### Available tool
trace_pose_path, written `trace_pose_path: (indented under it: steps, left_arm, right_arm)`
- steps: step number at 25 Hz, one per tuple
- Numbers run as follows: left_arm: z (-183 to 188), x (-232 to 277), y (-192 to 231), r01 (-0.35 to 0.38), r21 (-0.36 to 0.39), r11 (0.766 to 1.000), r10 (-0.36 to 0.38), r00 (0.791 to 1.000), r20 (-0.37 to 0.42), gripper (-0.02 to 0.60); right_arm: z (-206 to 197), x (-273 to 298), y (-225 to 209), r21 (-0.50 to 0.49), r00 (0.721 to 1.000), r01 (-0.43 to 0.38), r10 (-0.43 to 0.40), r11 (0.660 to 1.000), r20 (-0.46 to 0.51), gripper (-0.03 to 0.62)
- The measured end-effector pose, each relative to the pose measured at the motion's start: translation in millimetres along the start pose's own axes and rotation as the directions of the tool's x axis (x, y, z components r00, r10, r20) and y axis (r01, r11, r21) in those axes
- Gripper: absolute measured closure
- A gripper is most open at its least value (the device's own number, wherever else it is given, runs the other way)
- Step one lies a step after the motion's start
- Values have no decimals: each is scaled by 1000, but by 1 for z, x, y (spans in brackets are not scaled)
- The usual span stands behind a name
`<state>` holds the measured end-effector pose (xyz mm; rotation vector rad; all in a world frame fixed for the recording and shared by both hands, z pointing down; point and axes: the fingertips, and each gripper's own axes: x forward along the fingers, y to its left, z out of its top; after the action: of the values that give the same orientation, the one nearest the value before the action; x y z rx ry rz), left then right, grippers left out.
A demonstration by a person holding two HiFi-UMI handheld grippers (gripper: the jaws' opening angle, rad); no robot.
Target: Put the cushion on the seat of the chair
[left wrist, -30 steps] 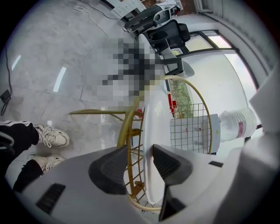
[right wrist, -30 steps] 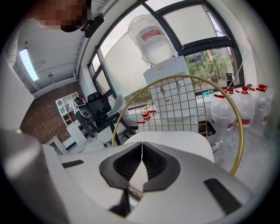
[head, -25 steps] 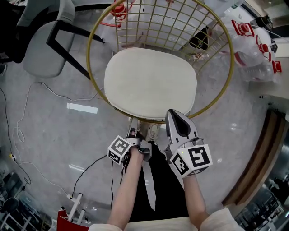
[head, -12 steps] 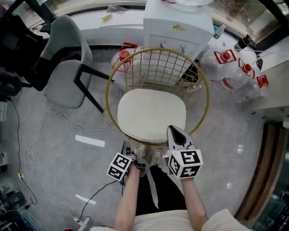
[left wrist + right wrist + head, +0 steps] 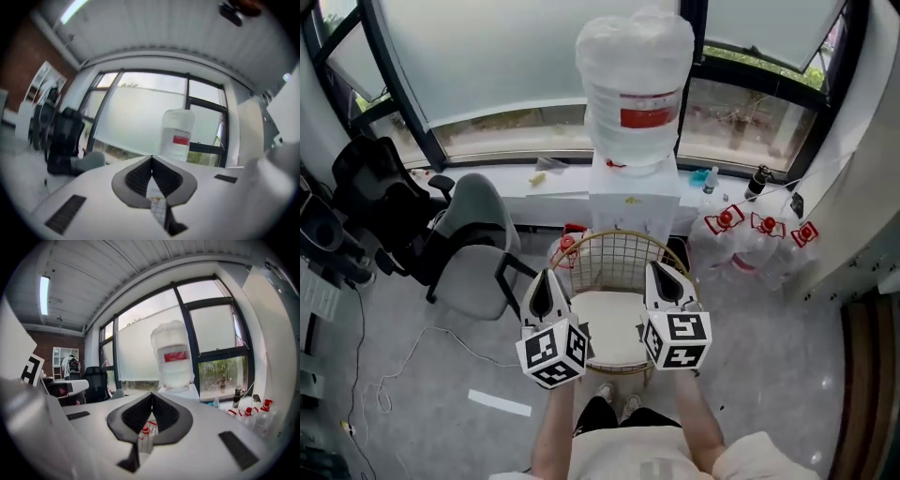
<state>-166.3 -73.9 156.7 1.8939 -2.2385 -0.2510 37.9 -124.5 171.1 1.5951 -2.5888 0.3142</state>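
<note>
The gold wire chair [image 5: 623,255] stands on the floor in front of me, seen from above in the head view. The white cushion [image 5: 614,328] lies flat on its seat. My left gripper [image 5: 547,275] is held up over the chair's left edge and my right gripper [image 5: 660,268] over its right edge, both well above the cushion. Both point level toward the window. In the left gripper view the jaws [image 5: 151,160] meet with nothing between them. The jaws in the right gripper view [image 5: 152,395] are likewise shut and empty.
A water dispenser with a large bottle [image 5: 637,84] stands right behind the chair. A grey chair [image 5: 478,246] and a black office chair [image 5: 375,202] are to the left. Several spare water bottles [image 5: 759,239] stand at the right, and a cable [image 5: 384,394] trails across the floor at the left.
Both grippers have risen from low by the seat's front edge to well above the chair. The left one has rolled upright. The head view has lifted, taking in the window and the dispenser.
</note>
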Motion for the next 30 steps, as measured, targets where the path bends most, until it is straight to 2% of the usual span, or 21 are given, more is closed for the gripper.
trace_pose_path:
  steps: [1,3,5,7,10,13,18,30]
  left_arm:
    - [30,-6,-17,14,103,995,-19,998,52,569]
    - [72,-23,-49,25,265,964,-61,990,128,569]
    - [94,-42,-74,32,362,931,-101,980,171,568]
    - [105,-57,-94,59,405,913,-150,969,199,568]
    - [110,-70,-115,100,413,905,-210,951,228,568]
    - [112,-77,-127,127,409,904,-239,942,236,568]
    - [118,-89,-140,143,419,897,-264,932,248,568]
    - [125,-111,-138,114,415,902,-245,930,276,568]
  right_arm:
    - [20,-9,2,-5,999,0,0,1000,46,577]
    - [52,-31,7,-26,992,-14,17,1000,128,577]
    - [73,-55,14,-68,980,-38,50,997,194,576]
    - [87,-76,18,-128,966,-42,73,991,246,577]
    - [99,-99,16,-220,955,-11,76,975,288,577]
    - [99,-111,13,-260,956,13,64,966,285,577]
    - [99,-119,12,-246,954,14,61,969,295,577]
    - [97,-121,19,-211,949,-59,121,976,292,577]
